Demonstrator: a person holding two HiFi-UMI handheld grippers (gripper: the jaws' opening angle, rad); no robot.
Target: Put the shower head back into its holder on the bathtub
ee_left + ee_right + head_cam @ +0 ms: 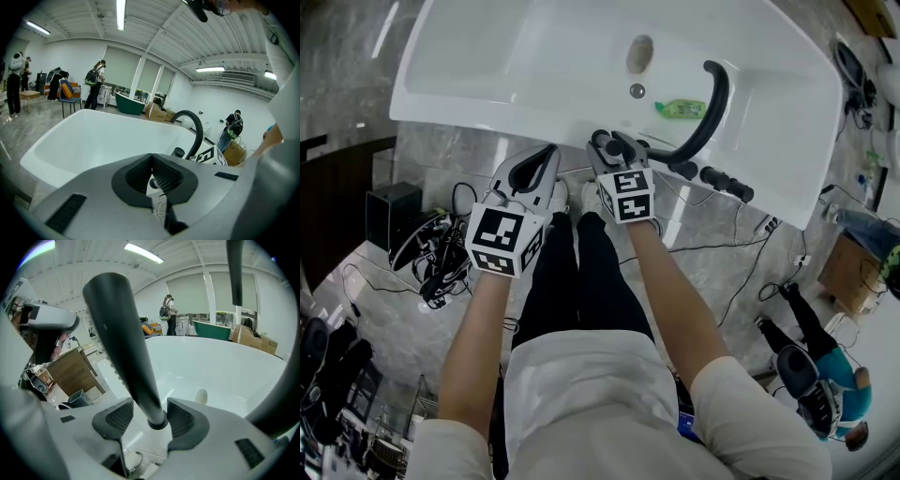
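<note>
White bathtub [487, 56] fills the top of the head view, with the black spout [712, 103] arching over its near rim. The shower head [124, 343] stands upright at that rim, just left of the spout, its handle running down into a dark collar [157, 423] judged to be the holder. The right gripper [614, 148] has its jaws wide apart around the lower handle: the handle is between the pads, with a clear gap on one side and no visible pressure on the other. The left gripper [151, 161] has its jaws closed together on nothing and hangs beside the right one, near the rim. The step in hand is judged to be release and withdrawal. Confirm that the handle is fully seated in the collar before moving away. Keep the right jaws wide and draw the gripper straight back along its own line, so that neither pad drags the handle out or tips it. Hold the left gripper clear of the spout. Contents of the bathtub: one small green item [680, 109] lying just beside the spout, type not discernible; the drain [639, 53] and a small round fitting [637, 91] are in the floor
</note>
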